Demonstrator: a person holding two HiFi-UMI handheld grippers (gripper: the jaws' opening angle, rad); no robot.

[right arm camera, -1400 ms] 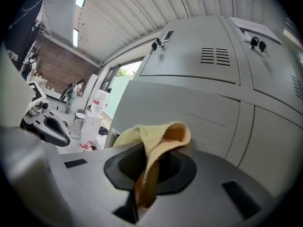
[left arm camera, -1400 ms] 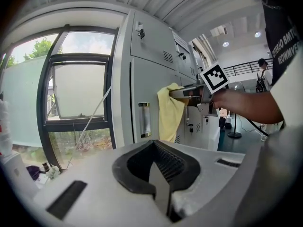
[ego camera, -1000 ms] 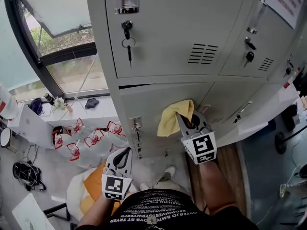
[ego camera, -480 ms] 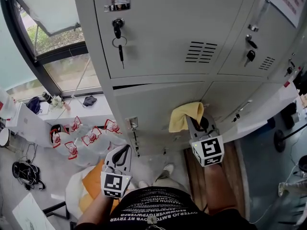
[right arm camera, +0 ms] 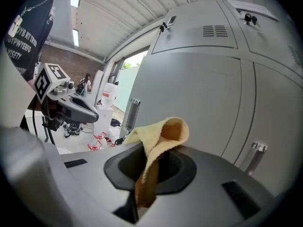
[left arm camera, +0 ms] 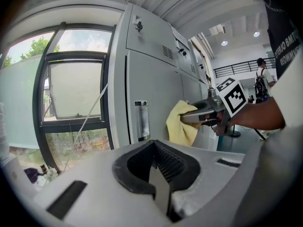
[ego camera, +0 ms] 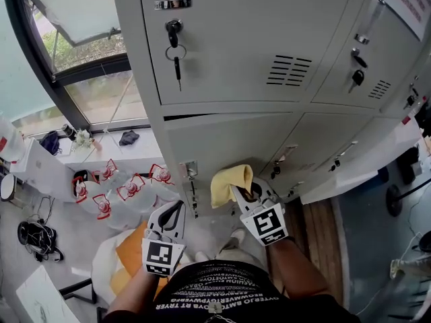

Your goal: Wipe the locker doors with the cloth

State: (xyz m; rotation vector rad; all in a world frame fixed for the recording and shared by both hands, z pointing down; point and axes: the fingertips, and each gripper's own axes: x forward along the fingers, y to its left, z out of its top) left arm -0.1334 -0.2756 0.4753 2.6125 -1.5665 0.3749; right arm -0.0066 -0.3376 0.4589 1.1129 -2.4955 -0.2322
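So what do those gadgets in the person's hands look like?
Both the left gripper and right gripper are pale grey plastic, with two tapering jaws lined in black and a white cube carrying black square markers. The person wears a black shirt with white lettering.

The right gripper [ego camera: 242, 194] reaches forward from a bare right forearm [ego camera: 295, 269], jaws clamped on a yellow cloth [ego camera: 227, 180] (a fold of it stands up between them). The left gripper [ego camera: 174, 210] is held lower and closer to the torso, at the end of the left forearm [ego camera: 135, 291]. Its jaws are pressed together with nothing between them. The two grippers are near each other but apart.
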